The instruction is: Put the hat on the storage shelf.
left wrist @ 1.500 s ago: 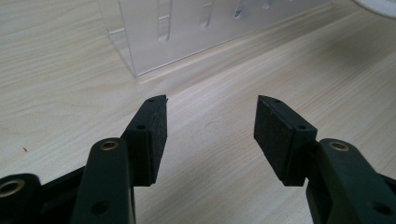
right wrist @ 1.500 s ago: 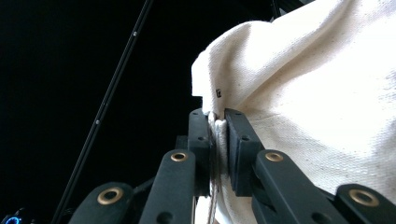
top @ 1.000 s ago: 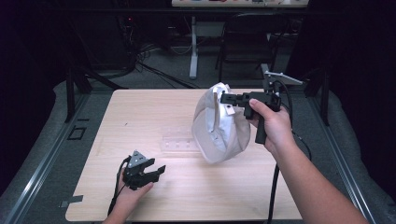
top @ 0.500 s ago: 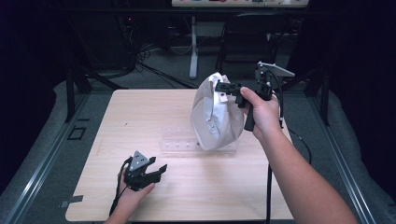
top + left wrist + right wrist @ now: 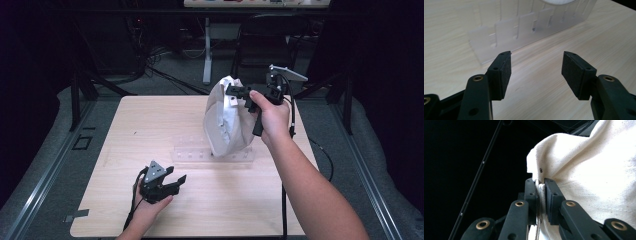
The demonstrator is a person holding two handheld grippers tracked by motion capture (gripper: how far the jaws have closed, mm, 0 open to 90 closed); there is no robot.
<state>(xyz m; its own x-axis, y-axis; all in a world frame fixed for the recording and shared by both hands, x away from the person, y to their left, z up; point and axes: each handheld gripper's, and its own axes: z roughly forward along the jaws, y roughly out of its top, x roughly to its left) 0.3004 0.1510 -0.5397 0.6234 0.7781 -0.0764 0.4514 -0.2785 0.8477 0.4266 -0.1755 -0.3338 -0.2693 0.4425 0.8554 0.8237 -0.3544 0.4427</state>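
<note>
A cream cloth bag (image 5: 226,120) hangs above the wooden table (image 5: 150,125), its lower end resting at a clear plastic rack (image 5: 192,152). My right gripper (image 5: 234,92) is shut on the bag's upper edge; in the right gripper view its pads pinch a fold of the cloth (image 5: 584,175), the right gripper (image 5: 540,185) pointing up into the dark. My left gripper (image 5: 175,181) stands open near the table's front edge, nothing between its fingers. In the left gripper view the left gripper (image 5: 536,65) faces the clear rack (image 5: 524,27) from a short way off.
The table's left half and front right are bare wood. Dark floor with cables, a chair and table legs lie behind the far edge. A cable trails from each gripper off the near edge. A grey floor strip (image 5: 45,165) runs along the left.
My right gripper has carried the bag leftward and slightly down, toward the rack. The left gripper has shifted only slightly near the front edge.
</note>
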